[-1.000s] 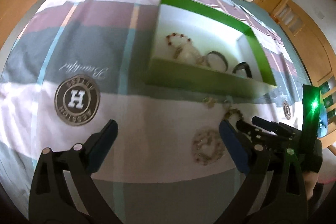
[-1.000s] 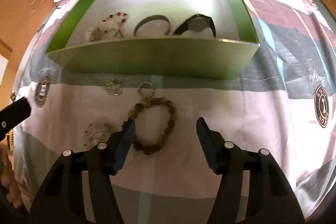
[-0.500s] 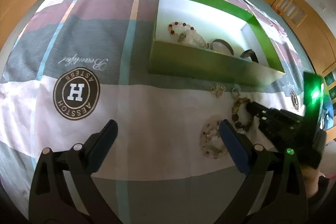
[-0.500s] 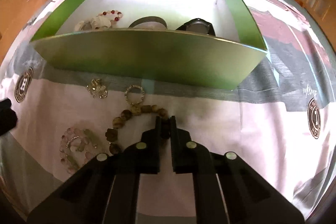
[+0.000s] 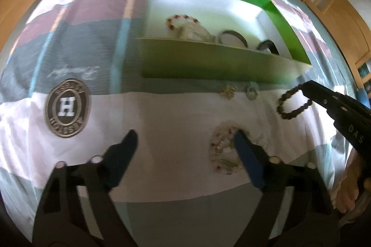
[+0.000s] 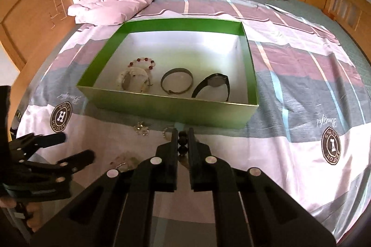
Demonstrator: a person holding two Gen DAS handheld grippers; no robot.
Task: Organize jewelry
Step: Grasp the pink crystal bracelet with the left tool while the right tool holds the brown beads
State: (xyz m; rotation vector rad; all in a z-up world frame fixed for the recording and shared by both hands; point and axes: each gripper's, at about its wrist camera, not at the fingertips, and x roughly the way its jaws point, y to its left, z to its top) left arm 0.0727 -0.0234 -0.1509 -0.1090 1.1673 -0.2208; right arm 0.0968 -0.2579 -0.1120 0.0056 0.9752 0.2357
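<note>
Just in front of the green box's near wall, the right gripper is clenched on the dark wooden bead bracelet; its beads show pinched between the fingers, and in the left wrist view the loop hangs free from the tips, clear of the bedspread. The step in hand looks like the carry of this bracelet to the box. I judge the next move calls for lifting it over the near wall and letting go above a bare part of the white floor, away from the pieces already inside the box: a red-and-clear bead bracelet, a pale bangle, a metal bangle and a black watch.

On the bedspread in front of the box, further out than the lifted bracelet, lies a pale bead bracelet. The left gripper hangs over it, its jaws closing; one blue finger overlaps the ring, though the pads do not seem to press on it yet. A small brooch-like piece and a ring lie close by the near wall, still to be put away
</note>
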